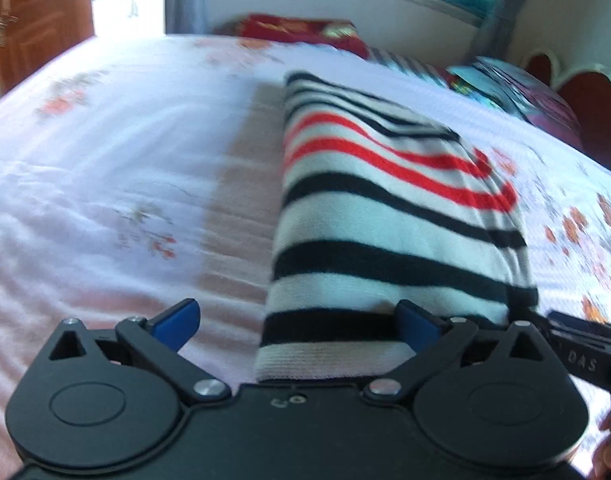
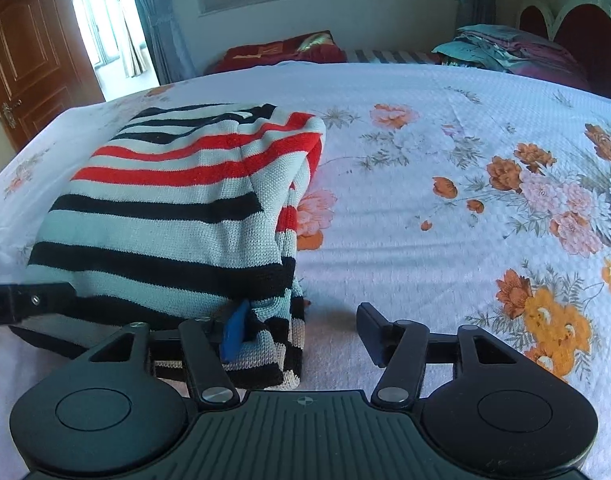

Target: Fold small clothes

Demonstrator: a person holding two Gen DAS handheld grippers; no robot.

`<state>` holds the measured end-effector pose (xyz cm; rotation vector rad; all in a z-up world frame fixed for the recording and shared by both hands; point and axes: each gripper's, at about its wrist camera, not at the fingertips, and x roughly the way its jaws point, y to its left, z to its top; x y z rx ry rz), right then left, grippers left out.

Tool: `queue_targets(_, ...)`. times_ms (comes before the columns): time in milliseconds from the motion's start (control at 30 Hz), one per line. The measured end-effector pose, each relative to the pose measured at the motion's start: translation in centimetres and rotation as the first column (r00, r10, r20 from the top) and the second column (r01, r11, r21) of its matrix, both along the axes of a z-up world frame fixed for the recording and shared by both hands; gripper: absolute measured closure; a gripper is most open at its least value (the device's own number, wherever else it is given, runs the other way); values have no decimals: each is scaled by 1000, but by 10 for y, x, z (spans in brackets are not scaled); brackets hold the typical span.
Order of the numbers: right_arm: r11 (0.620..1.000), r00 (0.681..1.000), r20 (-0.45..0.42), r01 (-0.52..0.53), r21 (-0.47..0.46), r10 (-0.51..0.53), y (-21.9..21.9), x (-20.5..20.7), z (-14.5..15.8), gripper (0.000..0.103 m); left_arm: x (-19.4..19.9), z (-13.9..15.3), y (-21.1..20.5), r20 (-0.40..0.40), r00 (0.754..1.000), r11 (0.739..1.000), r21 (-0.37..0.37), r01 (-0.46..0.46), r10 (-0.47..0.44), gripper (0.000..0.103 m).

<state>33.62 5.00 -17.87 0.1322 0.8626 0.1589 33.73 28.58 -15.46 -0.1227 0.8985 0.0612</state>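
Note:
A folded knit sweater [image 1: 385, 208] with black, white and red stripes lies on the bed; it also shows in the right wrist view [image 2: 177, 208]. My left gripper [image 1: 297, 324] is open, its jaws wide apart around the sweater's near left hem. My right gripper [image 2: 301, 332] is open too; its left finger is tucked against the sweater's near right corner, and its right finger stands free over the sheet. The right gripper's tip [image 1: 577, 328] shows at the right edge of the left wrist view.
The bed has a white floral sheet [image 2: 465, 184]. A red cushion [image 2: 281, 52] and a pile of folded bedding [image 2: 505, 48] lie at the far side near the headboard [image 2: 585, 28]. A wooden door [image 2: 25, 60] stands at the left.

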Motion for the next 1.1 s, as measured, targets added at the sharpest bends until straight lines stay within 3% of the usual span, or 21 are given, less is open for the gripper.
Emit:
queue_targets(167, 999, 1000, -10, -7, -53, 6, 4, 2, 10, 38, -14, 17, -8, 40, 999, 997, 80, -11, 7, 0)
queue_targets(367, 998, 996, 76, -45, 44, 42, -9, -47, 54, 37, -65, 64, -21, 135, 991, 992, 119, -31, 14, 1)
queue_targets(500, 984, 991, 113, -93, 154, 76, -27, -105, 82, 12, -122, 103, -34, 242, 970, 986, 148, -73, 35, 1)
queue_targets(667, 974, 983, 148, -136, 179, 110, -49, -179, 116, 0, -185, 131, -50, 262, 965, 987, 160, -32, -11, 1)
queue_targets(833, 987, 972, 209, -130, 98, 107, -64, -250, 153, 0, -249, 146, -78, 237, 970, 974, 226, -1, -54, 1)
queue_targets(967, 995, 946, 307, -103, -18, 103, -65, -305, 182, 0, -298, 161, -88, 244, 969, 982, 190, -19, -29, 1)
queue_targets(1100, 999, 920, 389, -42, -30, 51, -70, -346, 201, 0, -333, 179, -91, 261, 965, 987, 155, -49, 7, 1)
